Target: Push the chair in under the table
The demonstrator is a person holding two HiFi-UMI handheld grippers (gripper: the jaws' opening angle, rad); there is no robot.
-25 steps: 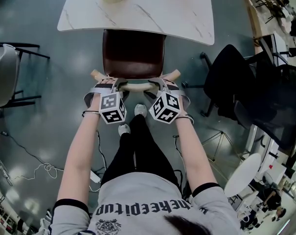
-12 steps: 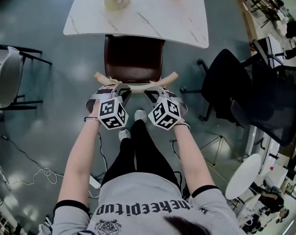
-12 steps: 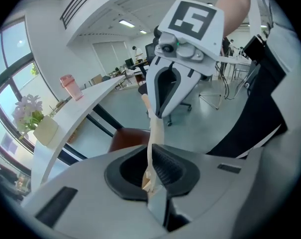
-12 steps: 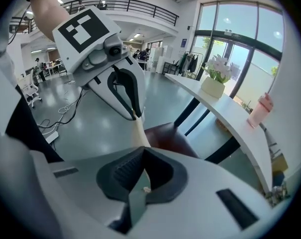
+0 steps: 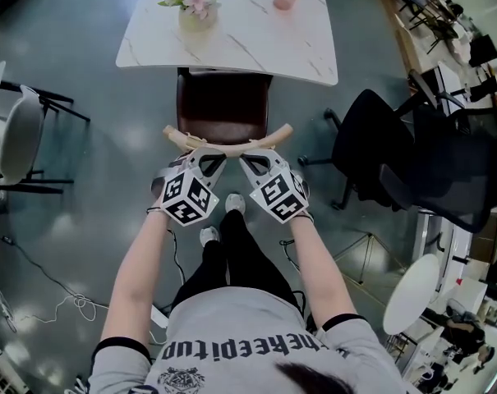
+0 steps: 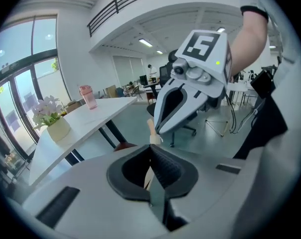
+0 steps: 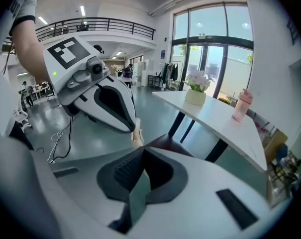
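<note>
Both grippers hovering shut at the chair's back

The left gripper [image 5: 209,159] and right gripper [image 5: 250,159], their jaws just closed together on nothing, are hanging side by side just above the curved wooden backrest [image 5: 227,144]. The chair [image 5: 223,105] is standing with its brown seat mostly out from the white table [image 5: 256,43].
</note>
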